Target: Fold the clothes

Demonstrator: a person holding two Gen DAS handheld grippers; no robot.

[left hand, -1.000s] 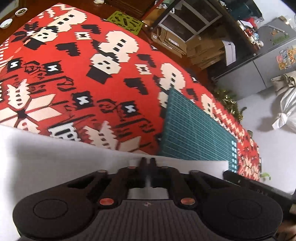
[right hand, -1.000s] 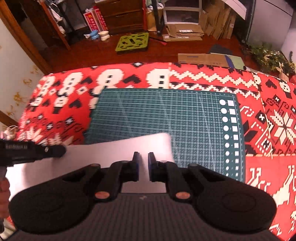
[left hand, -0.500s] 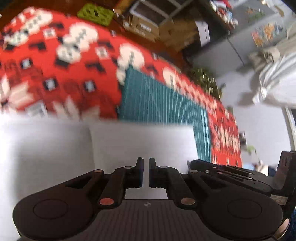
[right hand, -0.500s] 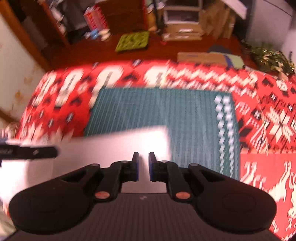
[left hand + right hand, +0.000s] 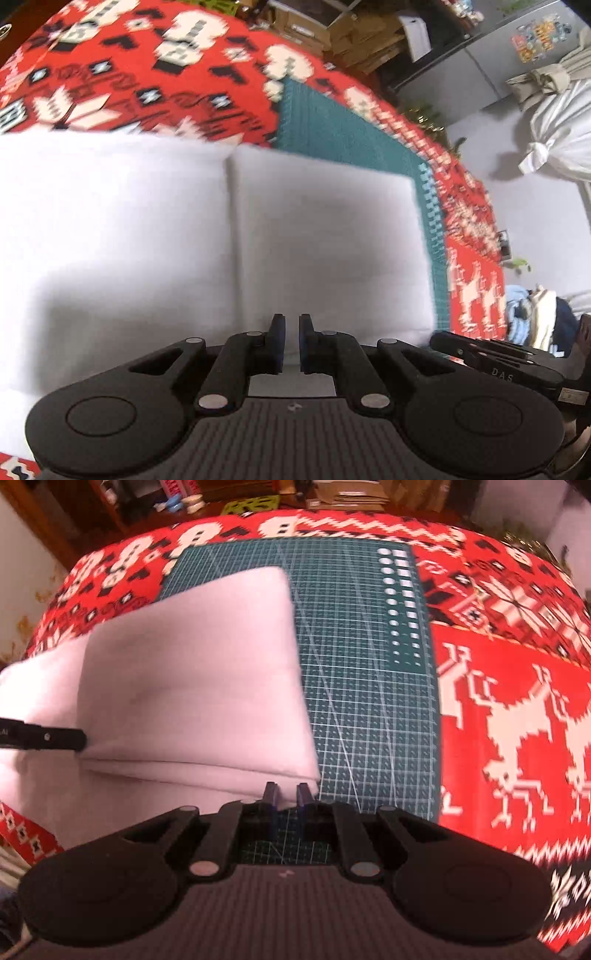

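white garment (image 5: 192, 672) soft matt cloth; tablecloth (image 5: 517, 686) woven; cutting mat (image 5: 369, 701) smooth matt.

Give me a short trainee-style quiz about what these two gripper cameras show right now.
1. True or false: the white cloth lies partly on the green cutting mat.
2. What covers the table under the mat? A) plain blue sheet B) red patterned tablecloth C) bare wood
3. Fill in: the right hand-held gripper is at the cloth's ____ corner, nearest the camera.

Key
1. True.
2. B.
3. Near. Its fingers show a small gap at the cloth's edge. The left hand-held gripper is also slightly apart, over the cloth.
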